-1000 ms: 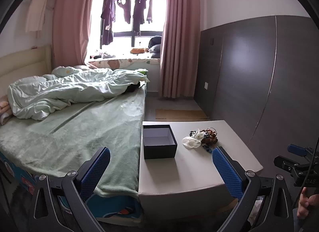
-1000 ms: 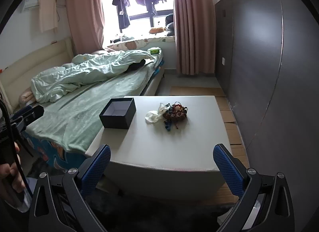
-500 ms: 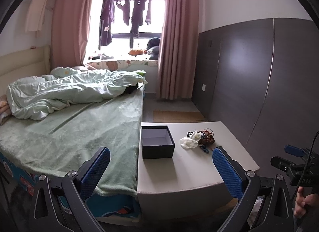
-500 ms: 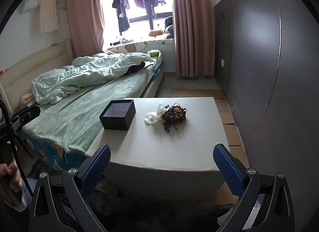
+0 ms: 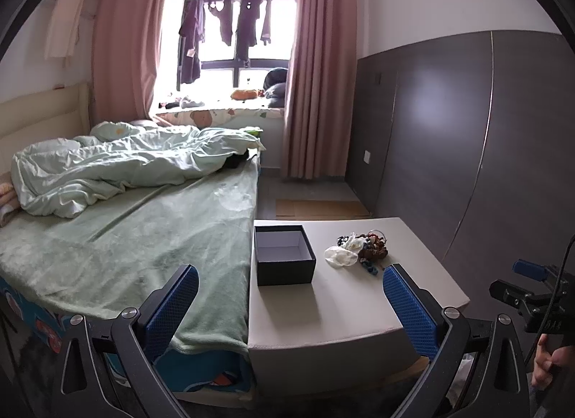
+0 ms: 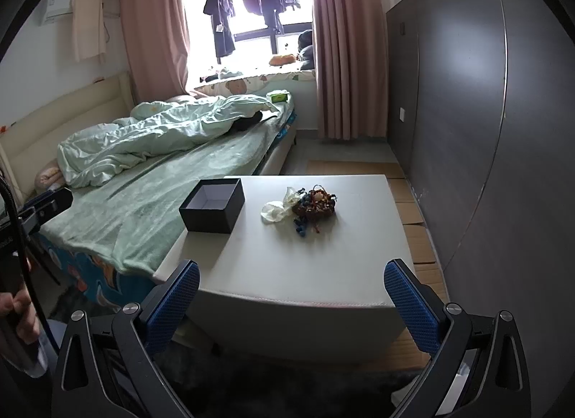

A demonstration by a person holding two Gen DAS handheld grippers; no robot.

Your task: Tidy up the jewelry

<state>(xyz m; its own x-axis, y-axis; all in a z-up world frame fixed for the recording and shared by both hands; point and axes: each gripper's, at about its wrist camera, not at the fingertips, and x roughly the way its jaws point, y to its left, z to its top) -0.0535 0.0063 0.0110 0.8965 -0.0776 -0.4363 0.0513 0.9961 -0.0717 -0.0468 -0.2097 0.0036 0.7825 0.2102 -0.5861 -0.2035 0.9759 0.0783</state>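
Note:
An open black box [image 5: 284, 255] with a white inside stands on a low pale table [image 5: 334, 313] at its left side; it also shows in the right wrist view [image 6: 212, 206]. A heap of beaded jewelry [image 5: 370, 249] with a white pouch [image 5: 339, 256] lies to the box's right; the heap [image 6: 314, 204] shows in the right wrist view too. My left gripper [image 5: 291, 306] is open and empty, short of the table's near edge. My right gripper [image 6: 291, 304] is open and empty, above the table's near edge.
A bed [image 5: 125, 238] with a green blanket and a rumpled duvet touches the table's left side. A dark panelled wall [image 6: 485, 130] runs along the right. Flattened cardboard [image 6: 413, 216] lies on the floor between table and wall. The other gripper's body [image 5: 532, 295] shows at far right.
Both views have shifted slightly; the table and box sit a little lower and farther in the left wrist view. Nothing on the table has moved. Both grippers stay open.

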